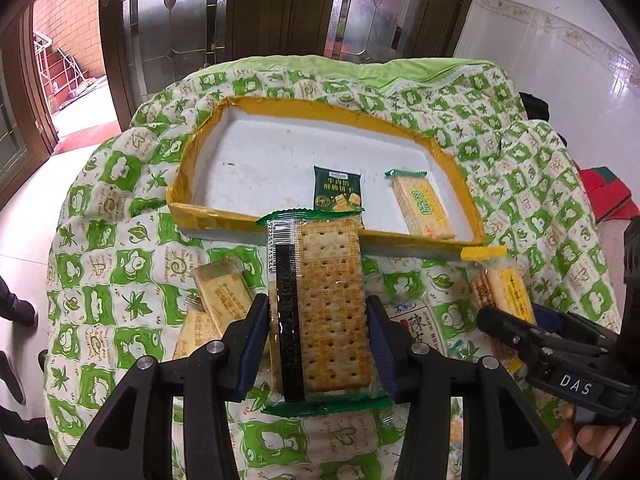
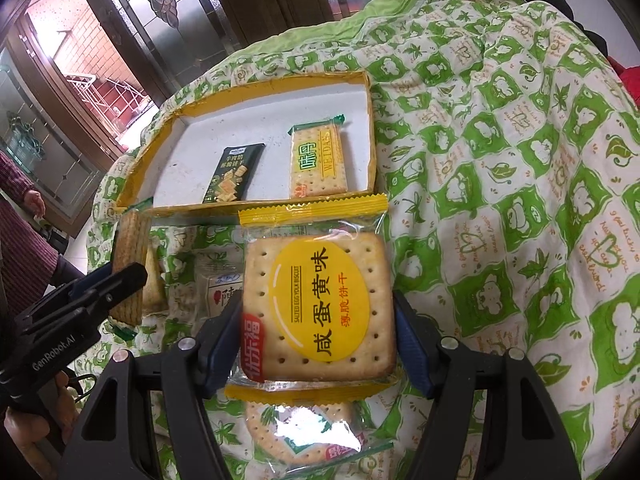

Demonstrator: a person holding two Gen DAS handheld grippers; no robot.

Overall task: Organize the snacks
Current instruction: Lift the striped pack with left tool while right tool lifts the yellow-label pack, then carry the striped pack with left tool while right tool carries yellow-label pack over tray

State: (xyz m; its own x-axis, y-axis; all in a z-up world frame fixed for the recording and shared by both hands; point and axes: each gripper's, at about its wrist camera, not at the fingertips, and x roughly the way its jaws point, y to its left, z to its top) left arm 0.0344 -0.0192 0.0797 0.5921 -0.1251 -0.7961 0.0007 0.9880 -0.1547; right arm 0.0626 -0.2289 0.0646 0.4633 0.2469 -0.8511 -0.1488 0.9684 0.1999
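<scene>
My left gripper (image 1: 318, 340) is shut on a green-edged cracker pack (image 1: 320, 304), held above the quilt in front of the tray. My right gripper (image 2: 316, 354) is shut on a yellow salted egg yolk biscuit pack (image 2: 316, 304). The yellow-rimmed white tray (image 1: 200, 216) holds a dark green snack pack (image 1: 338, 192) and a yellow-label cracker pack (image 1: 422, 208). The tray (image 2: 168, 210) also shows in the right wrist view with both packs (image 2: 234, 174) (image 2: 318, 162). The right gripper shows at the right of the left view (image 1: 504, 328), the left gripper at the left of the right view (image 2: 120, 280).
Loose snack packs lie on the green-and-white quilt (image 1: 120, 280): beige packs (image 1: 220, 292), a white pack (image 1: 424, 320), and a round cracker pack (image 2: 304, 432) under the right gripper. Glass doors (image 1: 280, 8) stand behind. A person (image 2: 20, 216) is at the left.
</scene>
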